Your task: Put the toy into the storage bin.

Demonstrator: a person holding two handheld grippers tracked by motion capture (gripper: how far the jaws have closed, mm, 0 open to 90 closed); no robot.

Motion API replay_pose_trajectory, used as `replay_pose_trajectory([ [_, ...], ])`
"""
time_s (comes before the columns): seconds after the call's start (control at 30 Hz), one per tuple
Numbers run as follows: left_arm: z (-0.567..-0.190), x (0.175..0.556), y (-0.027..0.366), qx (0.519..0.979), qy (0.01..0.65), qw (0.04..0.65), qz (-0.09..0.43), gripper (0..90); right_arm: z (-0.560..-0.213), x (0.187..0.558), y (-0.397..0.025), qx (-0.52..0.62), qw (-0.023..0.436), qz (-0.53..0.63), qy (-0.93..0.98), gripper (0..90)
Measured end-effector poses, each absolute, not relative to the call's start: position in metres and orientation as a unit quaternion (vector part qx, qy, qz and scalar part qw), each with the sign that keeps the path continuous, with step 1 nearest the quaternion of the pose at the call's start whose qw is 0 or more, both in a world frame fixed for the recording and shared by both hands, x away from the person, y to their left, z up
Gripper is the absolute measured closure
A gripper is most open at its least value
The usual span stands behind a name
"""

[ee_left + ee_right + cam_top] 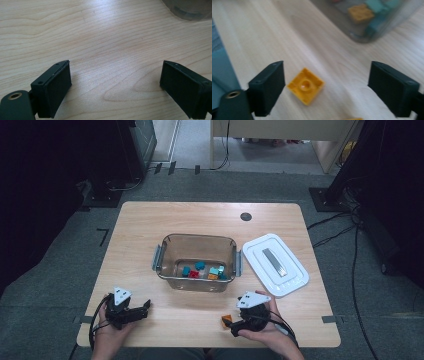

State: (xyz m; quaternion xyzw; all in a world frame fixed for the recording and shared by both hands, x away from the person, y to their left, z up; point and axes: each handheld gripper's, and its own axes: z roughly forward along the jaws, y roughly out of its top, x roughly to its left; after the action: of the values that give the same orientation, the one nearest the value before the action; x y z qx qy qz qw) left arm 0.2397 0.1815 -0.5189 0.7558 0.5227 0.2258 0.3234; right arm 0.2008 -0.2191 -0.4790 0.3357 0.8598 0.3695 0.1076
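On the wooden bench the right tool hovered low near the front edge with its jaws spread wide and nothing held between them. An orange brick lay on the bench between those jaws, closer to the jaw at the left of the right gripper view and just short of touching it; it sat hollow side up, turned cornerwise to the jaws. From above, the same brick showed just to the left of the right tool, which the person's right hand held from behind. A sliver of another orange piece peeked in at the bottom edge of the right gripper view, too cut off to tell more.

The left tool rested at the front left of the bench, jaws likewise wide apart over bare wood and holding nothing. In the high view it pointed to the right, held by the left hand.

A clear plastic box stood in the middle of the bench, well apart from both tools, with several small bricks in teal, red and orange on its floor. Its white lid lay flat on the bench just to the right of the box.
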Motion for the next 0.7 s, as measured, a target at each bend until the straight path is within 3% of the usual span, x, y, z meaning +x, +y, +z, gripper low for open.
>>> replay_pose_trajectory([
  [0.23,-0.519,0.240,0.181,0.756,0.523,0.323,0.226,10.0,-0.491,0.195,-0.207,0.293,0.097,0.345,0.886,30.0],
  [0.7,-0.519,0.240,0.181,0.756,0.523,0.323,0.226,10.0,-0.500,0.199,-0.212,0.302,0.110,0.305,0.896,45.9],
])
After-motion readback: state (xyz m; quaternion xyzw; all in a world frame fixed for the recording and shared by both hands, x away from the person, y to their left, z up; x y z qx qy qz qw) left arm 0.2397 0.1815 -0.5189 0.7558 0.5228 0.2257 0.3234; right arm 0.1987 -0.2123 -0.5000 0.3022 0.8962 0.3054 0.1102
